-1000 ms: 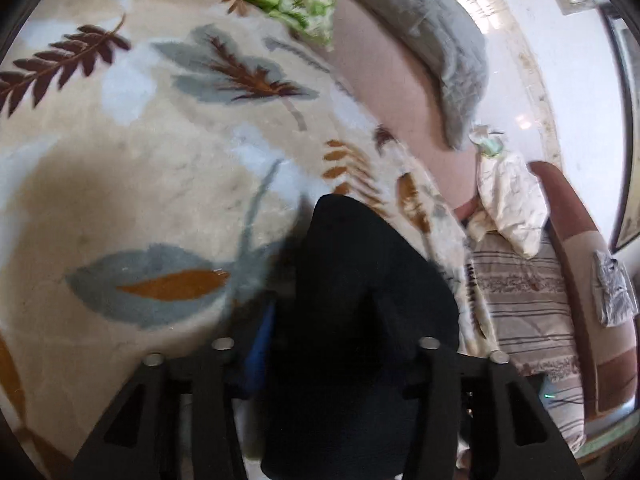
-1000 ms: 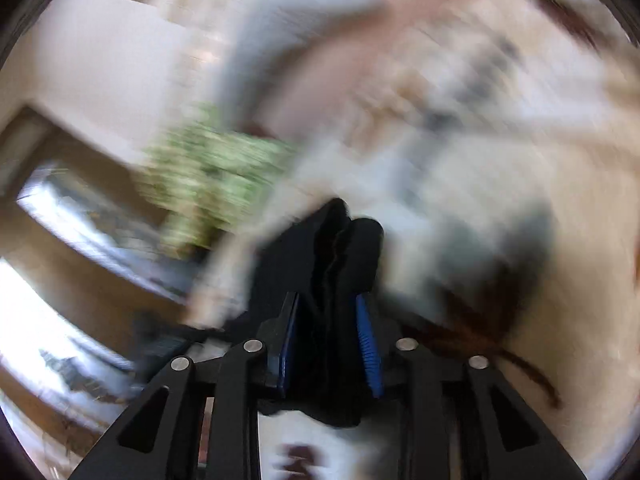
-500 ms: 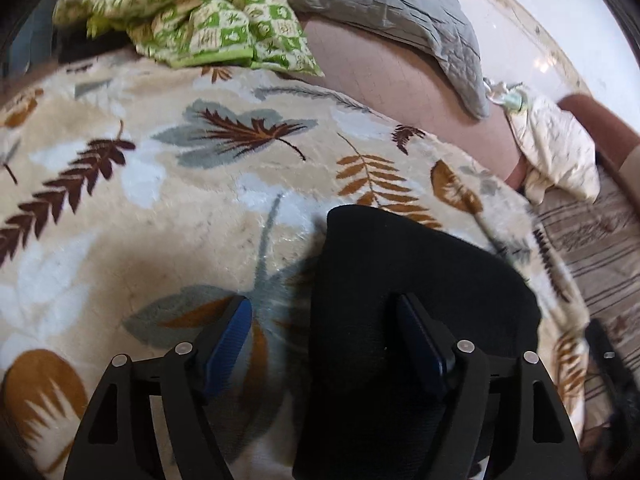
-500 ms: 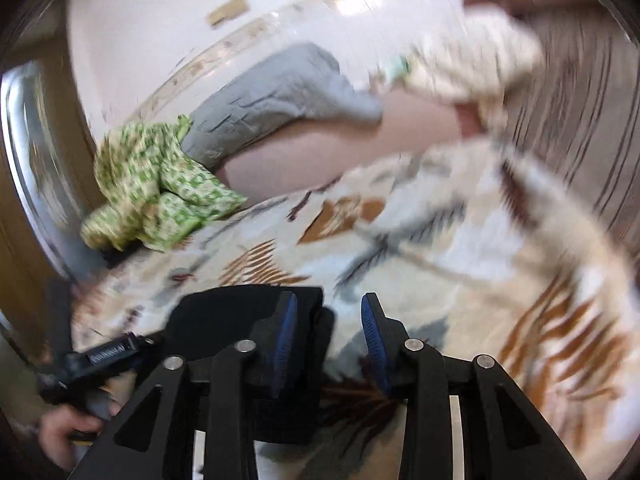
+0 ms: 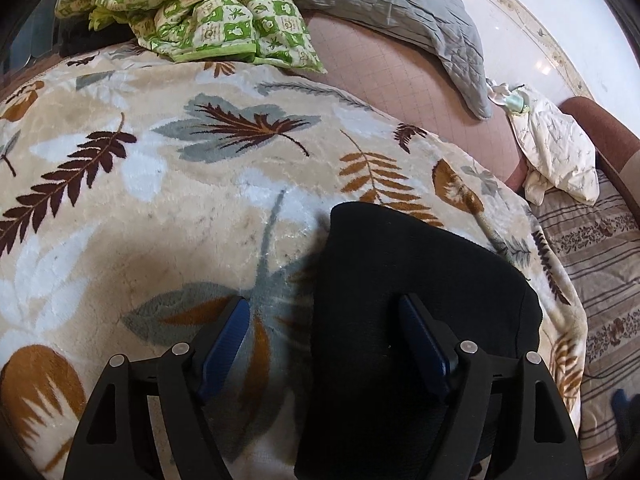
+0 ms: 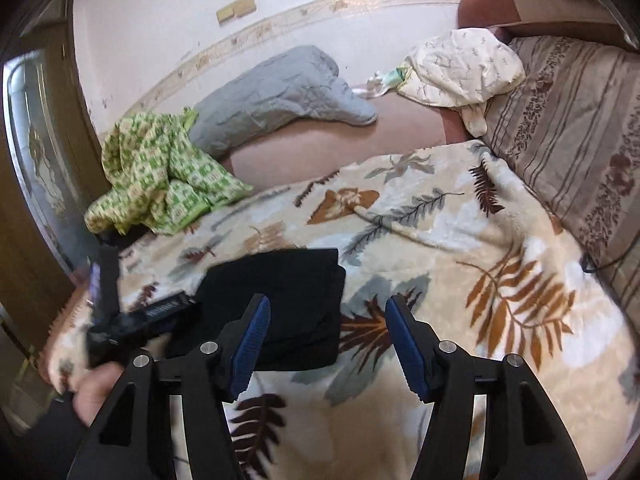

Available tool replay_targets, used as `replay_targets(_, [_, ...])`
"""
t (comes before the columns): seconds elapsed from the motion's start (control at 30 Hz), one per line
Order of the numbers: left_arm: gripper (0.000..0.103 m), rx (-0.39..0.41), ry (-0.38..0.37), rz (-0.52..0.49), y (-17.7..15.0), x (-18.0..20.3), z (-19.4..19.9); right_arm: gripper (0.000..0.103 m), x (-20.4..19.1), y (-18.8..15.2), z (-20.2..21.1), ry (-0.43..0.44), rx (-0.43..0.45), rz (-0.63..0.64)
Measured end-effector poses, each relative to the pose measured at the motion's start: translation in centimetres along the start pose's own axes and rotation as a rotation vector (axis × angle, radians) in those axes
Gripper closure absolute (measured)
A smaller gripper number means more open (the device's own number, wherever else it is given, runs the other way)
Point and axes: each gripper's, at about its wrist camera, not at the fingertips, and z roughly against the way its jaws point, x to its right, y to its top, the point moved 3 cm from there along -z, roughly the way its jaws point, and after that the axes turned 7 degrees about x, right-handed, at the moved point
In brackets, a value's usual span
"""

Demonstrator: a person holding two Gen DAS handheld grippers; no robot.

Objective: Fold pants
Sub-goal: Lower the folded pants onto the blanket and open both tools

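Observation:
The black pants (image 5: 400, 300) lie folded in a compact rectangle on the leaf-patterned blanket (image 5: 180, 208). My left gripper (image 5: 324, 332) hovers open over their left edge; one finger is above the cloth, the other above the blanket, and neither pad presses. In the right wrist view the pants (image 6: 288, 300) lie flat below and ahead. My right gripper (image 6: 327, 312) hangs above their right edge with its jaws opening and nothing gripped between them. A hand (image 6: 94, 390) with the other gripper's black body shows at the pants' left side.
A green checked quilt (image 5: 192, 12) and a grey quilted pillow (image 5: 384, 4) lie at the far side of the bed. A cream cloth (image 5: 556, 152) sits on the pink sheet, by the striped bedding (image 5: 600, 280) to the right. A wall (image 6: 280, 8) runs behind.
Both grippers went from shut on the pants to open. The right gripper lifted up and away, and the pants dropped flat onto the blanket in a folded stack.

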Motion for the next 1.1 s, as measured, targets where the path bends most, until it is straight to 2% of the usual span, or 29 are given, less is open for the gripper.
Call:
replay_targets(0.13, [0.025,-0.003,-0.003,0.007,0.0,-0.1,0.0,0.040,-0.7,1.1,2.2,0.062,0.005,-0.080])
replay_targets(0.2, [0.025,-0.001,-0.002,0.003,0.0,-0.1,0.0,0.035,-1.2,1.4,3.2,0.091,0.005,-0.110])
replay_targets(0.37, [0.025,-0.005,-0.010,0.012,-0.1,-0.3,-0.1,0.033,-3.1,0.6,3.8,0.159,-0.010,-0.158])
replay_targets(0.53, [0.025,-0.005,-0.013,0.019,-0.2,-0.3,-0.1,0.032,-5.7,-1.3,1.7,0.176,-0.037,-0.066])
replay_targets(0.63, [0.032,0.006,-0.049,0.050,-0.1,-0.5,1.2,0.032,-5.4,-3.8,-1.2,0.115,-0.115,-0.019])
replay_targets(0.7, [0.034,0.076,-0.059,0.016,0.1,-0.4,3.9,0.033,-4.7,-3.9,-2.2,0.066,-0.163,-0.023])
replay_targets(0.73, [0.034,0.130,-0.062,-0.004,0.3,-0.3,5.4,0.032,-4.4,-3.8,-2.0,0.072,-0.159,-0.037])
replay_targets(0.87, [0.013,0.343,-0.047,-0.136,-0.6,1.2,11.3,0.032,-3.6,-4.1,-1.7,0.072,-0.141,-0.059])
replay_targets(0.93, [0.010,0.394,-0.018,-0.225,-1.8,2.5,12.5,0.032,-3.5,-4.0,-1.7,0.061,-0.141,-0.054])
replay_targets(1.0, [0.010,0.436,0.050,-0.329,-3.1,4.1,12.9,0.032,-3.5,-4.0,-1.6,0.061,-0.141,-0.051])
replay_targets(1.1, [0.010,0.430,0.069,-0.434,-5.0,5.8,12.7,0.032,-3.2,-3.7,-1.3,0.014,-0.131,-0.043])
